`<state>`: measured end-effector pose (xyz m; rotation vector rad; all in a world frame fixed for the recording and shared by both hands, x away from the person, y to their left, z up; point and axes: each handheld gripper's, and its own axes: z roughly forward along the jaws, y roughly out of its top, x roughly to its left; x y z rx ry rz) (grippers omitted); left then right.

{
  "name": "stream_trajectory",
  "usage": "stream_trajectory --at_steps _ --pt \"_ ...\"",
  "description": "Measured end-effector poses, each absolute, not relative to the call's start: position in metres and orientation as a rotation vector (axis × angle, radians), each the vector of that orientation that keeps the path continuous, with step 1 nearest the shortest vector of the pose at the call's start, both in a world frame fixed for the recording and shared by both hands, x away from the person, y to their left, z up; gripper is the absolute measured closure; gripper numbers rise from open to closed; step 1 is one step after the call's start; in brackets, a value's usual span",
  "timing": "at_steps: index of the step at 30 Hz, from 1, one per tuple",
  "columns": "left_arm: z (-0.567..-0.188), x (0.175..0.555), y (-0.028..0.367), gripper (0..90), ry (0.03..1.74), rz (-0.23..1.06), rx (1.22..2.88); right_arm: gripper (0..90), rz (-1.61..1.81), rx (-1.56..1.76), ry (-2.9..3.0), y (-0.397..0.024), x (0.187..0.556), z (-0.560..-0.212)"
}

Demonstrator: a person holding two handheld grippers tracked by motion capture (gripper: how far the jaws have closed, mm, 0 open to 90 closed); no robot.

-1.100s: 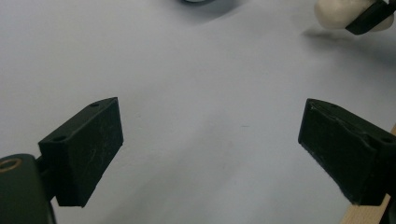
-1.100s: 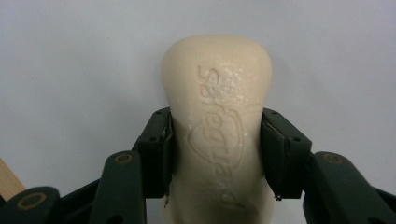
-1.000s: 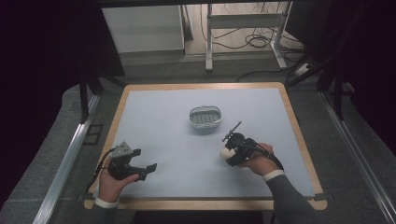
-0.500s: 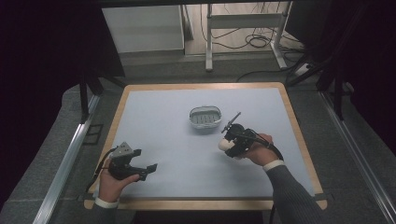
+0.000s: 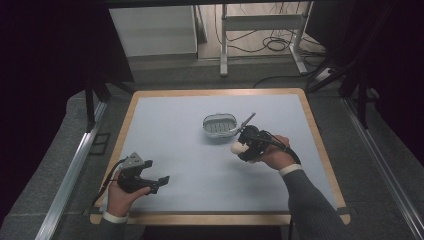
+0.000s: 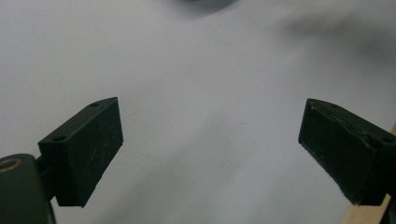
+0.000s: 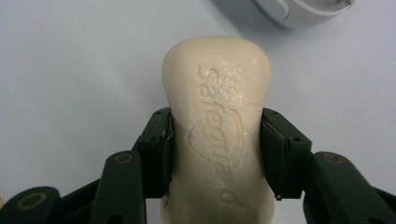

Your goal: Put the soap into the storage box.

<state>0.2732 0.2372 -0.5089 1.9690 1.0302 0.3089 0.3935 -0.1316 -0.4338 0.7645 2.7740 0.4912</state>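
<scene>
A single table [image 5: 165, 125] with a pale blue-grey top and a light wooden border is seen from above; on it stands one small oval soap dish [image 5: 219, 125], pale grey with a slotted floor, just beyond the right gripper [image 5: 239, 148]; two grippers are counted, one in each hand; the left gripper [image 5: 159, 183] is held low near the table's near left corner, and in the left gripper view its jaws are spread wide with bare tabletop between them; the right gripper is pinched on one bar of soap [image 7: 216, 121], which is held above the table just beside the dish; the bar is cream-coloured, smooth, rounded at the end and waisted where the pads press its two sides; the word "Safeguard" and a shield outline are read stamped into its upper face in the right gripper view.
</scene>
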Motion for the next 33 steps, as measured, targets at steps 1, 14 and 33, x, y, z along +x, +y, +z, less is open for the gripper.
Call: stream_trajectory --at_steps 1,14,33 --pt "-0.509 0.273 0.237 6.9 1.030 0.309 1.969 49.2 0.491 0.764 2.774 -0.132 0.394 -0.434" --pt "-0.510 0.273 0.236 7.0 1.031 0.317 1.971 49.2 0.488 0.749 2.764 -0.130 0.418 -0.427" --pt "-0.509 0.274 0.237 7.1 1.024 0.296 1.967 49.2 0.478 0.713 2.759 -0.119 0.452 -0.428"
